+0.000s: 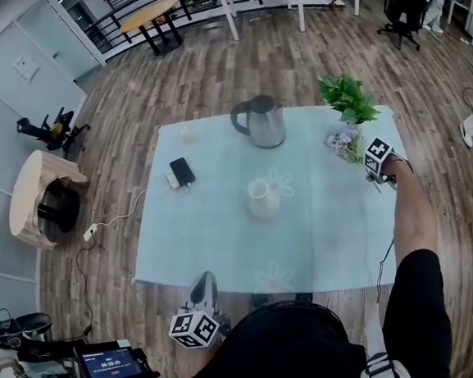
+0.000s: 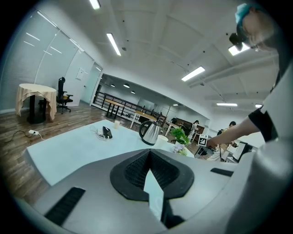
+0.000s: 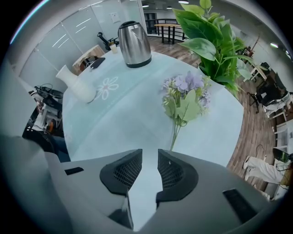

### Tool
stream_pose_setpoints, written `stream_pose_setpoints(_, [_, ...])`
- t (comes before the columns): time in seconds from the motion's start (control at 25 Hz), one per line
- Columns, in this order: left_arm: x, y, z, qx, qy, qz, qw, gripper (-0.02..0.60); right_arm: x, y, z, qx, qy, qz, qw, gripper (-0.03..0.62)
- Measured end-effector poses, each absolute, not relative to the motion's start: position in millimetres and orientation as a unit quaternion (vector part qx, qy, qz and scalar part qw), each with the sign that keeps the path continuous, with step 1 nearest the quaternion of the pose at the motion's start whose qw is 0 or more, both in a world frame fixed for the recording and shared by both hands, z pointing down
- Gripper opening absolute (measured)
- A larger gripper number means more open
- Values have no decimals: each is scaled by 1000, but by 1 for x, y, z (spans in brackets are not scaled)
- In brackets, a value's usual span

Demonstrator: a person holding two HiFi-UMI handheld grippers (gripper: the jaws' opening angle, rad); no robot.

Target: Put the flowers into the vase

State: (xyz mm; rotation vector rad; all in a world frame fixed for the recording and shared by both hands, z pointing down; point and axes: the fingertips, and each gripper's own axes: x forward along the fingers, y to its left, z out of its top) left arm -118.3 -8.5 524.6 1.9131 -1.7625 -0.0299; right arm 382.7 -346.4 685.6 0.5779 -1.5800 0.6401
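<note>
We hold our left gripper [image 1: 204, 282] idle at the near edge of the table [image 1: 174, 244], jaws closed on nothing. The white vase [image 1: 262, 199] stands upright mid-table. Farther right, our right gripper [image 3: 149, 157] points down, jaws parted and empty, ready for the stem of the purple flowers [image 3: 185, 93] lying beside the leafy plant [image 1: 347, 97].

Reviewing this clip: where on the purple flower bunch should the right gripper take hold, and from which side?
Grip the green stems of the flower bunch, below the blooms, coming from above. The bunch appears to lie flat on the table with its stems toward the right gripper, whose open jaws could straddle them crosswise. The blooms would likely crush.
</note>
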Motion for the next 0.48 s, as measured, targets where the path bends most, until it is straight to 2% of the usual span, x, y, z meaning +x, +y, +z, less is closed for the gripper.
stream_pose_setpoints(0.48, [-107,-21,529,693,-667,5,273,6,389,-378,709,237,-687,285,625,106])
